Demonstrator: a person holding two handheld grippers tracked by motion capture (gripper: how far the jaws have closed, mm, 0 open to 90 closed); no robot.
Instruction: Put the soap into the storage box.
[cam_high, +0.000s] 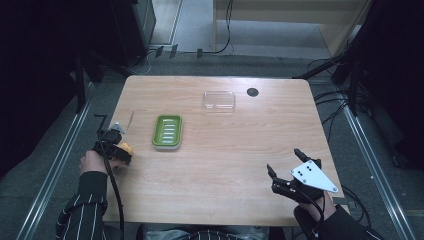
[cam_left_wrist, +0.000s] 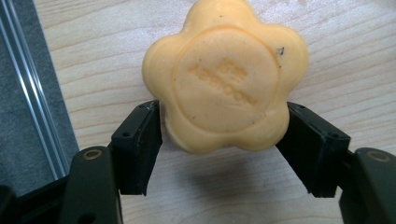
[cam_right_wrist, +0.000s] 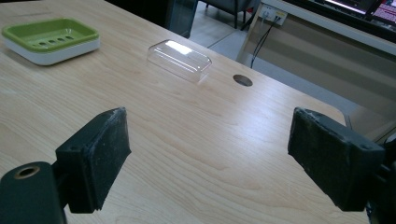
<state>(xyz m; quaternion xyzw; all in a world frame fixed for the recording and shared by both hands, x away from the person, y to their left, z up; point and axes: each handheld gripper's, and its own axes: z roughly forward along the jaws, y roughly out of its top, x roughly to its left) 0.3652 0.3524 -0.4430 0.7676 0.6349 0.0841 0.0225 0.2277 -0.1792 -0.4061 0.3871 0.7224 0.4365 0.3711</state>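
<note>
An orange flower-shaped soap bar (cam_left_wrist: 226, 79) lies on the wooden table (cam_high: 225, 165) near its left edge. My left gripper (cam_left_wrist: 224, 140) is shut on it, one jaw pressed against each side. From above, the soap (cam_high: 126, 148) peeks out at the tip of the left gripper (cam_high: 119, 149). A green soap dish on a white base (cam_high: 167, 131) stands just right of it, empty, and shows far left in the right gripper view (cam_right_wrist: 49, 35). My right gripper (cam_high: 284, 160) hovers open near the front right corner, its jaws (cam_right_wrist: 208, 126) wide apart with nothing between them.
A clear plastic lid (cam_high: 219, 100) lies toward the back of the table, also in the right gripper view (cam_right_wrist: 180, 59). A dark round cable hole (cam_high: 252, 92) sits beside it. Metal rails (cam_high: 60, 165) run along the floor on both sides.
</note>
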